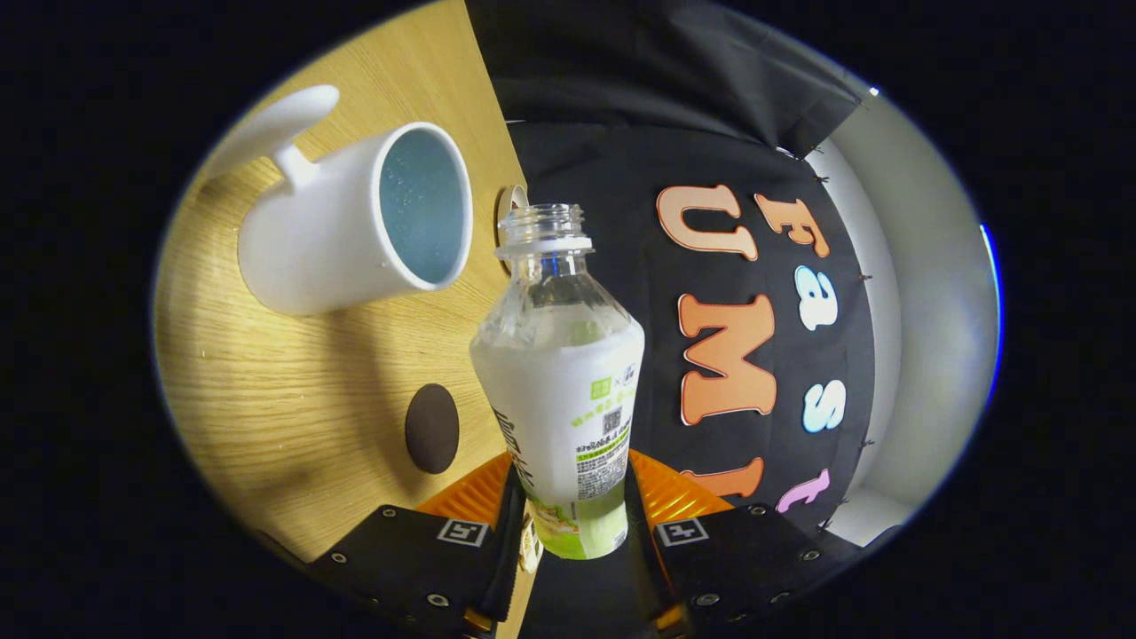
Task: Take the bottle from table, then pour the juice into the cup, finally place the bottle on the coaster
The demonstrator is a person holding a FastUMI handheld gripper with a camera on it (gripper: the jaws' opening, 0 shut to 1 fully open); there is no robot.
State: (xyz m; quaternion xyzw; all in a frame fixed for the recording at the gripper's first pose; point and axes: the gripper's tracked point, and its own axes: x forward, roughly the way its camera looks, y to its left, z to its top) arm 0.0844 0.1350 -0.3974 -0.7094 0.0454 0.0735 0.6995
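My gripper (572, 510) is shut on a clear plastic bottle (564, 382) with a white and green label, both fingers pressing its lower body. The view is rolled hard, so the wooden table (293, 399) stands nearly upright beside the bottle. The bottle's open mouth (541, 217) has no cap and points past the fingers, close to the rim of a white mug (351, 226). The mug has a pale blue inside and a long white handle (271, 129). A dark round coaster (432, 428) lies on the table, between the mug and my fingers. A little greenish liquid shows low in the bottle.
A small round pale object (510, 200) peeks out at the table's edge just behind the bottle's neck. The black cloth wall (710, 133) hangs beyond the bottle, with a white booth panel (923, 337) beside it.
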